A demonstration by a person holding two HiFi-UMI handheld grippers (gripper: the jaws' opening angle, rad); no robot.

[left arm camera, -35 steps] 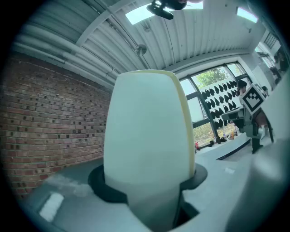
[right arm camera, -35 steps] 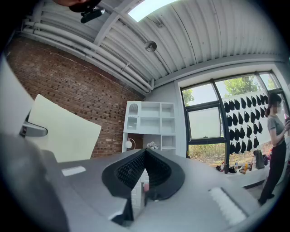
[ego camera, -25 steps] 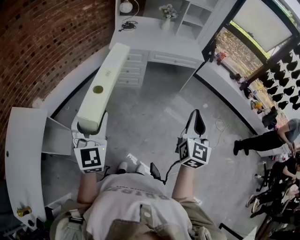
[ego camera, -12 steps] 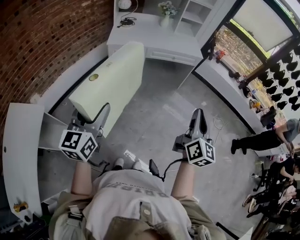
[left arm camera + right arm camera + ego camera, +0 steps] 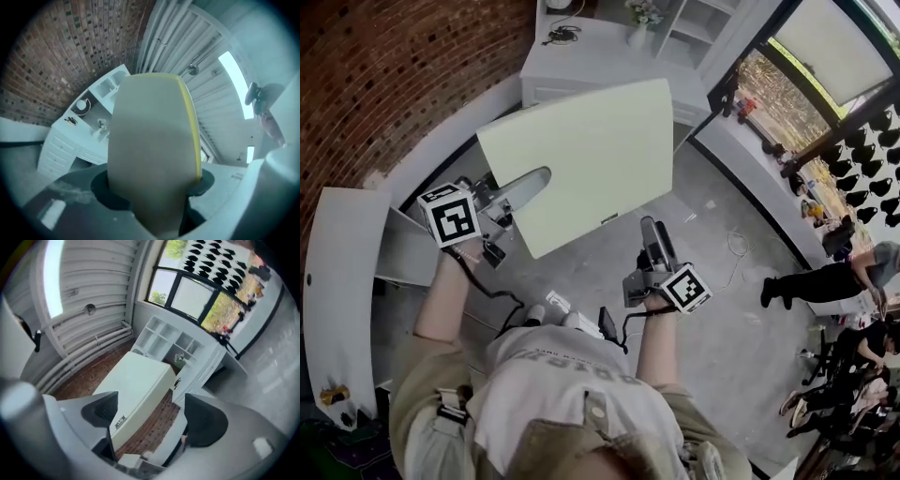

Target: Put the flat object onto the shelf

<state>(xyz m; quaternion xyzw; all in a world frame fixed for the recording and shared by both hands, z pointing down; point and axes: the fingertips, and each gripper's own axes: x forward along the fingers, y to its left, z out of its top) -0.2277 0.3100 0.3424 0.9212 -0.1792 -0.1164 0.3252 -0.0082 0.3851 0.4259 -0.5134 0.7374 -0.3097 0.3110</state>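
The flat object (image 5: 591,155) is a pale yellow-green rectangular pad, held broad face up and roughly level above the floor. My left gripper (image 5: 536,180) is shut on its left edge; in the left gripper view the pad (image 5: 152,140) fills the space between the jaws of my left gripper (image 5: 154,190). My right gripper (image 5: 652,234) sits just below the pad's near edge. Its jaws have just been opening and stand open, pressing on nothing. In the right gripper view the pad (image 5: 138,390) lies ahead of my right gripper (image 5: 154,413). The white shelf unit (image 5: 680,28) stands beyond the pad.
A white desk with drawers (image 5: 581,66) and a vase (image 5: 639,30) stand under the shelf unit. A brick wall (image 5: 394,75) runs along the left, with a white counter (image 5: 337,281) beside it. People (image 5: 825,281) are at the right edge. A cable (image 5: 736,248) lies on the floor.
The pad has rolled from edge-on to flat, face up, and swung right. My left gripper rolled and shifted left. My right gripper dropped, rolled, and went from shut to open.
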